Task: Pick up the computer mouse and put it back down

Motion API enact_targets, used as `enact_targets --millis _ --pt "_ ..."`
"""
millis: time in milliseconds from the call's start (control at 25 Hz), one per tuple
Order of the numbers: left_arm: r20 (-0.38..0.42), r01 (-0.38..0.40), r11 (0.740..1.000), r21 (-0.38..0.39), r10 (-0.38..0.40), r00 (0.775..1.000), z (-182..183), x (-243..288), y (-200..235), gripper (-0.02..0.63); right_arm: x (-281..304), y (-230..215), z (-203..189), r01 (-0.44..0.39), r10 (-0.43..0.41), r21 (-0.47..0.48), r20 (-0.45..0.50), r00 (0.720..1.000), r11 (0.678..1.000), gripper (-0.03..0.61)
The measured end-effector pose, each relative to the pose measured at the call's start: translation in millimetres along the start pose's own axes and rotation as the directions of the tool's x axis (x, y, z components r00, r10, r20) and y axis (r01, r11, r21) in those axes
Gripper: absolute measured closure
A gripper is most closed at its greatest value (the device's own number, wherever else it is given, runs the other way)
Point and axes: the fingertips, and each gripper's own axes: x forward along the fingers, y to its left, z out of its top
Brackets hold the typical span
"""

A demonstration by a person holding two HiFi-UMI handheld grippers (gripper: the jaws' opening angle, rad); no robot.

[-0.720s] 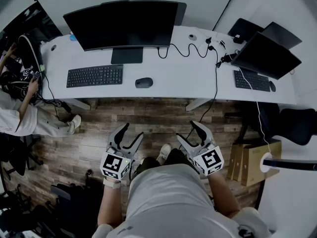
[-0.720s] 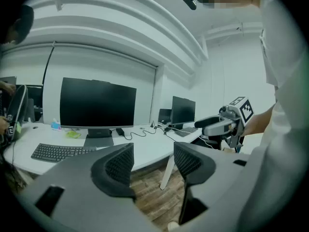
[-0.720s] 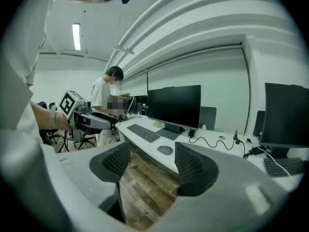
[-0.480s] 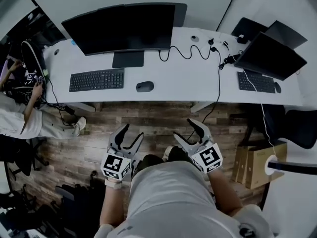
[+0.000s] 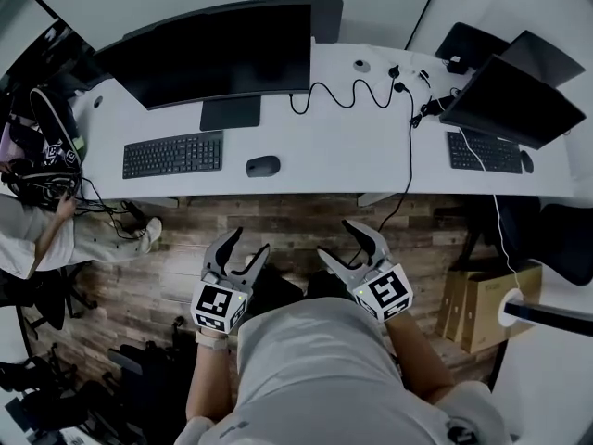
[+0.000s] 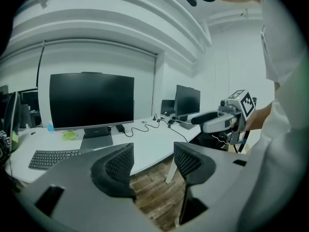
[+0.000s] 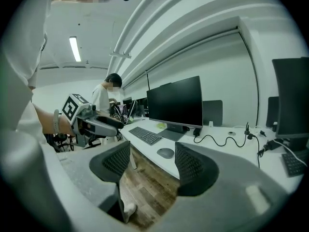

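Note:
A dark grey computer mouse (image 5: 263, 166) lies on the white desk (image 5: 352, 146), right of the black keyboard (image 5: 172, 155) and below the big monitor (image 5: 208, 52). In the right gripper view the mouse (image 7: 165, 152) shows on the desk beyond the jaws. My left gripper (image 5: 237, 252) and right gripper (image 5: 350, 246) are held close to my body above the wooden floor, well short of the desk. Both are open and hold nothing. The left gripper (image 6: 152, 163) points at the desk edge; the right gripper (image 7: 152, 164) points toward the mouse.
A black cable (image 5: 345, 93) snakes across the desk. A second monitor (image 5: 512, 100) and keyboard (image 5: 484, 152) stand at the right. A cardboard box (image 5: 482, 299) sits on the floor at the right. A seated person (image 5: 37, 230) is at the left.
The view has shifted slightly forward and the desk sits a little lower in the frame. Both grippers stay open and near my body, the right one edging left.

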Motion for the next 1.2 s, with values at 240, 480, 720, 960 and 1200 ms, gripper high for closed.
enact_targets --millis 240,480,720,960,1200 --pt "-0.025 0.042 0.999 -0.004 -0.042 0.999 -4 24 35 0.371 37 -19 1 0.038 -0.037 0.027 -0.026 0.999 0.999 0.288" --pt "-0.061 0.122 0.993 -0.006 -0.122 0.991 0 48 97 0.371 92 -36 19 0.11 -0.106 0.062 -0.062 0.992 0.992 0.287" --pt "-0.102 0.227 0.974 -0.019 -0.228 0.968 -2 80 149 0.371 146 -48 30 0.177 -0.168 0.086 -0.105 0.98 0.98 0.287" --pt "-0.139 0.331 0.944 -0.014 -0.329 0.934 -3 103 178 0.371 183 -52 38 0.25 -0.235 0.116 -0.126 0.964 0.961 0.288" --pt "-0.201 0.446 0.895 0.015 -0.434 0.878 -10 119 190 0.371 208 -52 36 0.341 -0.317 0.162 -0.157 0.935 0.926 0.287"
